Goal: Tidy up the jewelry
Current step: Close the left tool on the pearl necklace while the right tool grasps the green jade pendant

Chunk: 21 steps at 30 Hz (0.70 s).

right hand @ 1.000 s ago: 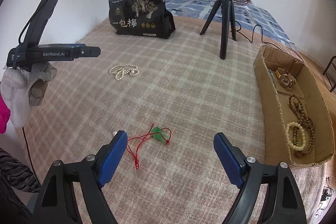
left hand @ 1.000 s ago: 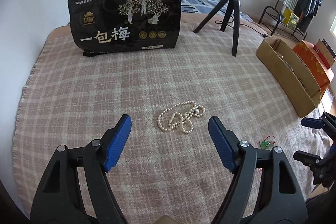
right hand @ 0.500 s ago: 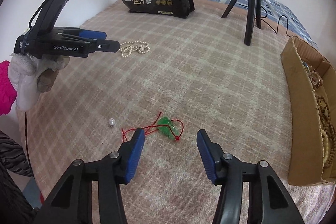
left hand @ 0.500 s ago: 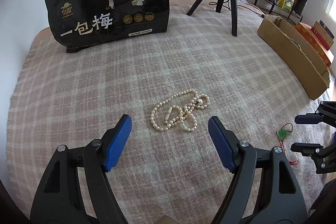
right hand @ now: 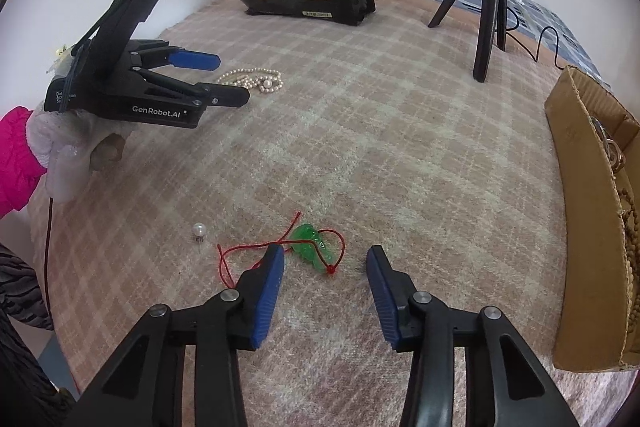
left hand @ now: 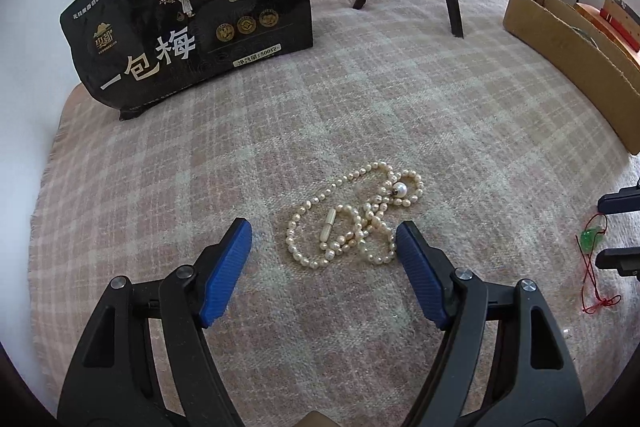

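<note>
While both tools are hanging open, the left tool is straddling the pearl necklace just ahead on the bed; the right tool is bracketing the green pendant. Pinching a bunched strand probably grips best.

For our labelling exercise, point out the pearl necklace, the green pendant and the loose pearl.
pearl necklace (left hand: 340,227), left wrist view, on its long clasp bead.
green pendant (right hand: 310,247), right wrist view, on its green body.
loose pearl (right hand: 199,229), right wrist view, on the round bead.
</note>
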Available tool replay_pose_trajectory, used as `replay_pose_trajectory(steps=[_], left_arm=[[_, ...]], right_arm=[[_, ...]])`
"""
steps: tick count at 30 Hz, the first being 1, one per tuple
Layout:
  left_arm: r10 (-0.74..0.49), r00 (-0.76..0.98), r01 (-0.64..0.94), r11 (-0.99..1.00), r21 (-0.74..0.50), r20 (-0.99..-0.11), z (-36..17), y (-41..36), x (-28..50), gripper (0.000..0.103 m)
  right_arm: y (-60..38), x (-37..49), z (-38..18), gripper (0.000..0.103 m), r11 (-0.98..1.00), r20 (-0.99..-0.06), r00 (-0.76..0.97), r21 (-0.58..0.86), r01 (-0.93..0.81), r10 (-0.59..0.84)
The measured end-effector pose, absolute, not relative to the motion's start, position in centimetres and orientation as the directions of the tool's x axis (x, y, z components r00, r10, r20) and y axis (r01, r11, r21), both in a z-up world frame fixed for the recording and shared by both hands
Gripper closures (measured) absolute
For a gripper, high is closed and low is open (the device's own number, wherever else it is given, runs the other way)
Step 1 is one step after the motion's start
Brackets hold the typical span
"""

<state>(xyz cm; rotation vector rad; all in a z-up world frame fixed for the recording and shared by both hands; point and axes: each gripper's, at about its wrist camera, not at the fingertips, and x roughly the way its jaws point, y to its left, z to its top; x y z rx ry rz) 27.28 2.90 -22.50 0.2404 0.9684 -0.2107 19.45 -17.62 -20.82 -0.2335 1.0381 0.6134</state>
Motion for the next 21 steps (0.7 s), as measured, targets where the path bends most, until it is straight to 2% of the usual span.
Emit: replay_pose_trajectory(steps=[4, 7, 11, 13, 17, 21], left_arm=[[-0.076, 0.548, 0.288, 0.952, 0.102, -0.833, -22.7, 3.3, 27.7, 0.027], [-0.105, 0.536, 0.302, 0.951, 0.074, -0.838, -22.9, 3.4, 27.6, 0.044], [-0.133, 0.530, 0.347, 0.935, 0.071, -0.838, -22.8, 2.5, 27.2, 0.074], [-0.143, 0.526, 0.360, 0.931, 0.067, -0.838, -22.8, 2.1, 27.1, 0.082], [-0.160, 0.519, 0.362, 0.931, 0.046, -0.840, -22.7, 2.2, 27.1, 0.089], [-0.166, 0.516, 0.362, 0.931, 0.038, -0.840, -22.6, 2.3, 27.0, 0.092]], right_arm=[[-17.3, 19.5, -21.0, 0.061, 0.802, -0.861, 0.355, 0.096, -0.589, 0.364], [-16.9, 19.4, -21.2, 0.065, 0.792, -0.864, 0.351, 0.086, -0.604, 0.362], [-16.4, 19.2, -21.5, 0.067, 0.782, -0.866, 0.349, 0.072, -0.619, 0.357], [-16.4, 19.3, -21.5, 0.069, 0.780, -0.867, 0.348, 0.072, -0.622, 0.357], [-16.6, 19.3, -21.5, 0.072, 0.780, -0.867, 0.342, 0.082, -0.620, 0.363], [-16.5, 19.4, -21.5, 0.074, 0.778, -0.868, 0.338, 0.083, -0.623, 0.363]])
